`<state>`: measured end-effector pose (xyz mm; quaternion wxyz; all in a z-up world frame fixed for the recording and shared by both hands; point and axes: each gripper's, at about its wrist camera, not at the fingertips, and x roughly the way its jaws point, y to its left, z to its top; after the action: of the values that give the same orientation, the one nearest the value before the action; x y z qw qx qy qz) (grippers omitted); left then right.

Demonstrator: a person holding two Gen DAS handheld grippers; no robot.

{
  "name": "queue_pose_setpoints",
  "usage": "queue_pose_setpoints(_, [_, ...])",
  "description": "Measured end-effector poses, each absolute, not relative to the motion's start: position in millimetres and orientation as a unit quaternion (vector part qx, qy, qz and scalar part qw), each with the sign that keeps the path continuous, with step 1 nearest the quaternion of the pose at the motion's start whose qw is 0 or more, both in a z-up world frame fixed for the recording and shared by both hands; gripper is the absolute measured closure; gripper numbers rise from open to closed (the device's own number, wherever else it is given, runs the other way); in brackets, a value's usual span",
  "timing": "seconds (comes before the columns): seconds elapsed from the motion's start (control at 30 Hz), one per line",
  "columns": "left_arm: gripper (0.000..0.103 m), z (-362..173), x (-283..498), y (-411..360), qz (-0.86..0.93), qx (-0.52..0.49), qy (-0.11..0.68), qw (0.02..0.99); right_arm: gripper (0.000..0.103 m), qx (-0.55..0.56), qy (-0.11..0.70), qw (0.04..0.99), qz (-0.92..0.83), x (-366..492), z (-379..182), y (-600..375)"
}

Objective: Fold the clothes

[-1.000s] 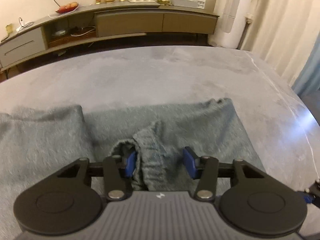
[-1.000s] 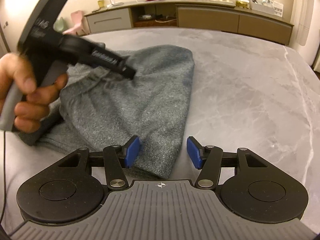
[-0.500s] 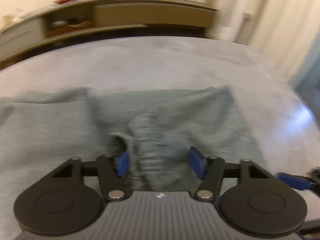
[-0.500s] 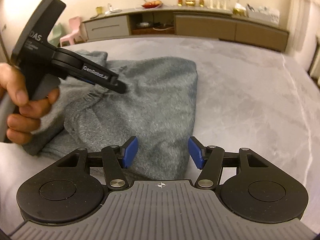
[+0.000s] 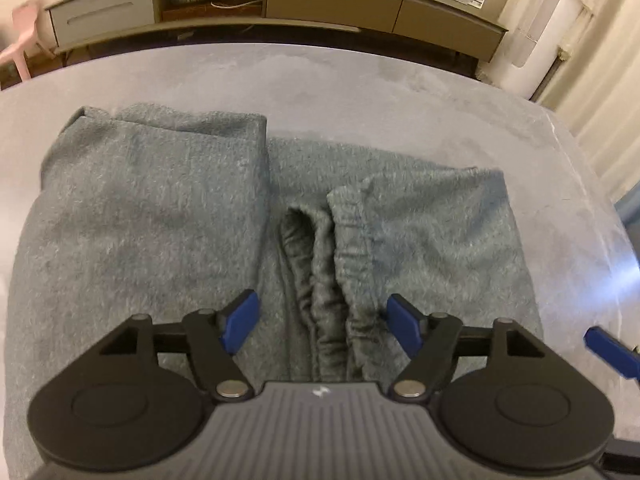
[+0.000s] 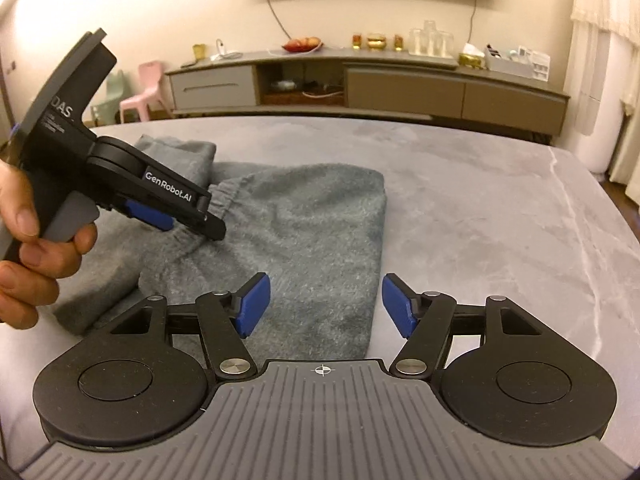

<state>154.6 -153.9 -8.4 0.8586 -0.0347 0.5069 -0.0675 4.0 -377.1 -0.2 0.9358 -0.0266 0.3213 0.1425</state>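
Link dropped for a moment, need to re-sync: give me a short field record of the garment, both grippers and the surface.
garment: grey fleece trousers, folded, lying flat on the table
waistband: gathered elastic edge bunched up at the middle
left gripper: jaws opening, waistband between the pads, not pressed
right gripper: jaws opening above the garment's near edge, nothing gripped
hand: holds the left gripper's handle
surface: grey marbled table
background: long sideboard by the wall

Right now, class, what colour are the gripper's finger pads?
Blue pads, clearest in the right wrist view.
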Motion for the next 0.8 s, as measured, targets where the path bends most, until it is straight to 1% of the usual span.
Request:
queue_pose_setpoints(0.07, [0.030,-7.1,156.9,-138.9,-0.078,-0.051,0.498,0.862,0.041,-0.028,0.318,0.936,0.150,2.9,0.3,-376.5])
queue_pose_setpoints(0.13, [0.032,-6.1,160.5,-121.3,-0.088,-0.079,0.492,0.863,0.042,-0.038,0.313,0.936,0.155,2.7,-0.9,-371.2])
queue_pose_setpoints(0.17, [0.035,-6.2,164.5,-108.4,-0.093,-0.115,0.493,0.857,0.042,-0.046,0.310,0.936,0.159,2.6,-1.6,-366.8])
queue_pose_setpoints(0.3, [0.037,-2.0,174.2,-71.1,-0.138,-0.244,0.485,0.829,0.042,-0.085,0.294,0.933,0.191,3.2,-3.1,-337.2])
queue_pose_setpoints(0.4, [0.033,6.8,177.5,-76.1,-0.161,-0.244,0.471,0.832,0.042,-0.111,0.285,0.925,0.225,3.8,-5.5,-308.2])
queue_pose_setpoints(0.47, [0.032,3.6,183.9,-84.5,-0.164,-0.231,0.484,0.828,0.039,-0.139,0.281,0.917,0.246,5.1,-10.3,-287.1])
queue_pose_setpoints(0.53, [0.032,-5.0,190.2,-88.7,-0.152,-0.216,0.495,0.827,0.040,-0.172,0.288,0.903,0.269,7.3,-19.5,-268.4])
queue_pose_setpoints(0.6, [0.032,-12.7,197.0,-91.6,-0.145,-0.208,0.501,0.828,0.042,-0.209,0.293,0.890,0.280,8.9,-28.7,-251.7])
queue_pose_setpoints(0.67, [0.033,-18.3,201.5,-95.7,-0.148,-0.202,0.504,0.827,0.062,-0.220,0.300,0.891,0.260,14.2,-31.6,-246.8])
queue_pose_setpoints(0.7, [0.032,-18.0,202.0,-99.2,-0.149,-0.197,0.503,0.828,0.064,-0.206,0.307,0.894,0.252,18.8,-30.2,-248.6])
queue_pose_setpoints(0.77, [0.031,-17.5,204.6,-106.5,-0.153,-0.188,0.502,0.830,0.092,-0.176,0.321,0.902,0.229,27.6,-23.8,-254.8])
queue_pose_setpoints(0.8, [0.034,-19.0,205.7,-111.8,-0.163,-0.183,0.503,0.829,0.092,-0.171,0.320,0.906,0.218,28.6,-19.5,-259.0])
